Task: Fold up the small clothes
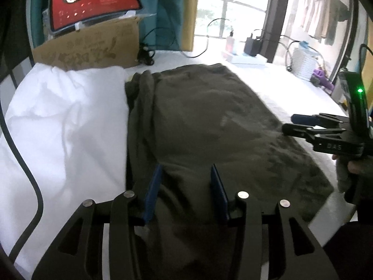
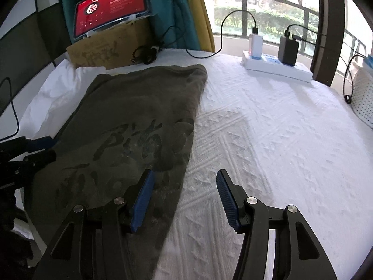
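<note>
Bed (image 2: pixel 268 128): we are working over its white textured cover.
Shirt (image 2: pixel 130 126): olive, lying flat beside a white pillow (image 1: pixel 58 121).
Left claw (image 1: pixel 186 191): we are holding it open, empty, over the shirt.
Right claw (image 2: pixel 184 198): gaping, empty, straddling the shirt's edge.

A bed (image 2: pixel 268 128) under a white textured cover carries a dark olive garment (image 2: pixel 130 126) spread at left beside a white pillow (image 1: pixel 65 126), with a cardboard box (image 2: pixel 109 49) and white power strip (image 2: pixel 277 67) at the far edge.
</note>
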Available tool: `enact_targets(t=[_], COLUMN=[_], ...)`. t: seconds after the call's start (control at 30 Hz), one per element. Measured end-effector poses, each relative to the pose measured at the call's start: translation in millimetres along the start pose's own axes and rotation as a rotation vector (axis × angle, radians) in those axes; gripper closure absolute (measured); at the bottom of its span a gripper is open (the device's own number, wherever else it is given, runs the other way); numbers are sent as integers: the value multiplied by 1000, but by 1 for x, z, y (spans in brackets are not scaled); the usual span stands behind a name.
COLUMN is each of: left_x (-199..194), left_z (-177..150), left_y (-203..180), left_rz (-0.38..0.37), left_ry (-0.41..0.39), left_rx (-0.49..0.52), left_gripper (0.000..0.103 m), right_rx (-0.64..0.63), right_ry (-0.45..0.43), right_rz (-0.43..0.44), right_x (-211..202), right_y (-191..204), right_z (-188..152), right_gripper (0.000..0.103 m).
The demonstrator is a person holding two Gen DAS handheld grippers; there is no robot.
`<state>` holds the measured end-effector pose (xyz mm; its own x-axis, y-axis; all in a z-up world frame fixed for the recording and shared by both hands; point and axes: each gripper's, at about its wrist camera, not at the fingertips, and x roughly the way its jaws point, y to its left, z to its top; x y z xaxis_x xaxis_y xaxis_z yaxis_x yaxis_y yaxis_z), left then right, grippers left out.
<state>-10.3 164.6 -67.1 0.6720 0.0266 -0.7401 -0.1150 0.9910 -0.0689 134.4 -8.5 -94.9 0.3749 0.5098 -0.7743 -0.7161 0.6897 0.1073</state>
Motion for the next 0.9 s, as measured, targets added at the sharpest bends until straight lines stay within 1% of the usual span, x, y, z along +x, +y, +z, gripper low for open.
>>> enact_targets(t=[0.13, 0.3, 0.47, 0.5, 0.57, 0.67, 0.77, 0.9], left_x=[-7, -4, -2, -2, 1, 4, 4, 4], left_z=[-3, -12, -21, -22, -26, -31, -31, -29], left_y=[-12, -17, -19, -19, -19, -13, -16, -17], left_rz=[-13, -12, -4, -2, 2, -17, 6, 29], left_ry=[-8, 27, 45, 44, 34, 20, 17, 36], left_rx=[12, 9, -1, 0, 2, -31, -8, -2], left_gripper=[58, 58, 58, 57, 53, 52, 50, 50], right_rx=[-21, -60, -73, -77, -88, -85, -89, -69], right_ry=[-17, -18, 3, 8, 20, 24, 19, 12], right_rz=[19, 43, 49, 45, 33, 19, 3, 6], right_x=[-13, -22, -19, -19, -17, -15, -18, -22], right_y=[9, 25, 31, 32, 33, 30, 28, 21], right_z=[-3, -11, -24, -28, -36, -47, -51, -54], right_gripper=[45, 45, 45, 45, 45, 45, 44, 43])
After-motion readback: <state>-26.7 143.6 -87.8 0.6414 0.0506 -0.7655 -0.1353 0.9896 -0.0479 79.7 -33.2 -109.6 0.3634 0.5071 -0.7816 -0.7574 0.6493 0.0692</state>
